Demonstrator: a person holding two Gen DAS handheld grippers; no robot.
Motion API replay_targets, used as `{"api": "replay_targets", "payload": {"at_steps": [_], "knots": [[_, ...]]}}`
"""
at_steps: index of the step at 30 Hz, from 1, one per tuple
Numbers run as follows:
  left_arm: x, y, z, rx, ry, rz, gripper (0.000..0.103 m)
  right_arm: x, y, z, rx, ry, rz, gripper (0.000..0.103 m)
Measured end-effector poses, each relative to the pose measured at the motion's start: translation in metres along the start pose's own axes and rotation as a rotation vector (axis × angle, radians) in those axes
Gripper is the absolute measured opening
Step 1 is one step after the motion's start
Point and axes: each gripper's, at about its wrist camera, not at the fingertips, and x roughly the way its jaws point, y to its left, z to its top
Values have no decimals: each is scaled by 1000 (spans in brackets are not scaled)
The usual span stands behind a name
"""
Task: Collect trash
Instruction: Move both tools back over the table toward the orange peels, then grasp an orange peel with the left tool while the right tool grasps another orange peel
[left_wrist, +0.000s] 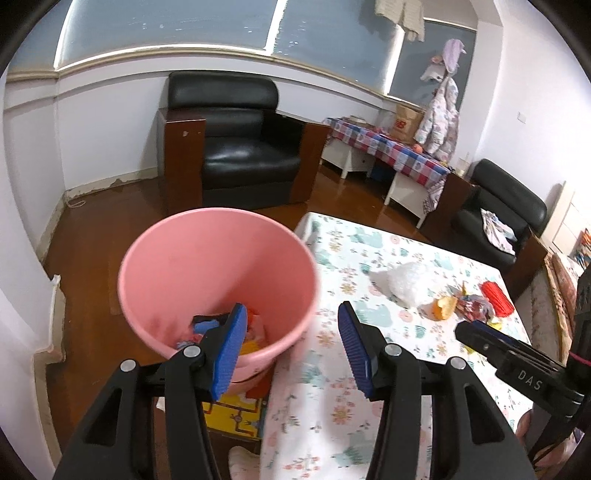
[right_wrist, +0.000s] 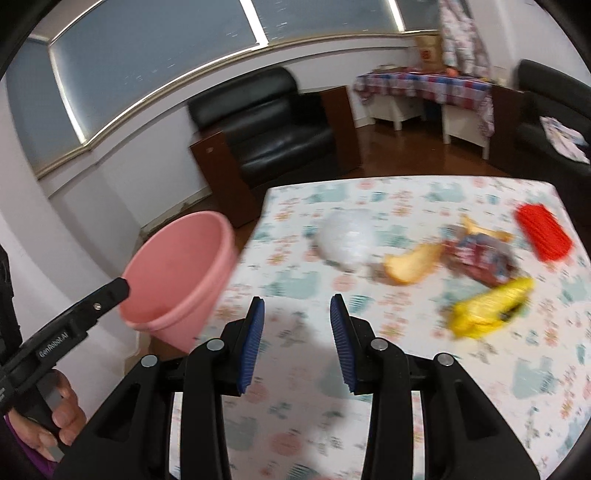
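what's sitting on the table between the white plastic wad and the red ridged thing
An orange peel and a crumpled wrapper lie between the white plastic wad and the red ridged thing, clearest in the right wrist view.

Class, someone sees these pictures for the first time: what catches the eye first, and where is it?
The big pink bucket beside the table's left edge, with scraps at its bottom. Then the litter on the flowered tablecloth: a white plastic wad, orange peel, a yellow wrapper and a red ridged piece.

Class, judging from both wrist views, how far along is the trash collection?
Done: some scraps already lie in the pink bucket. In hand: nothing; left gripper and right gripper have empty jaws. Left on the table: white wad, orange peel, wrapper, yellow piece, red piece.
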Motion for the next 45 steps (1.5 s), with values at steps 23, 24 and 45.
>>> {"api": "replay_targets", "payload": {"at_steps": [23, 24, 45], "knots": [[34, -94, -11, 151, 76, -148, 51, -39, -113, -24, 215, -60, -135, 38], [36, -98, -12, 157, 80, -153, 51, -40, -116, -23, 220, -64, -138, 38], [145, -186, -16, 143, 243, -215, 50, -27, -161, 21, 184, -80, -103, 38]]}}
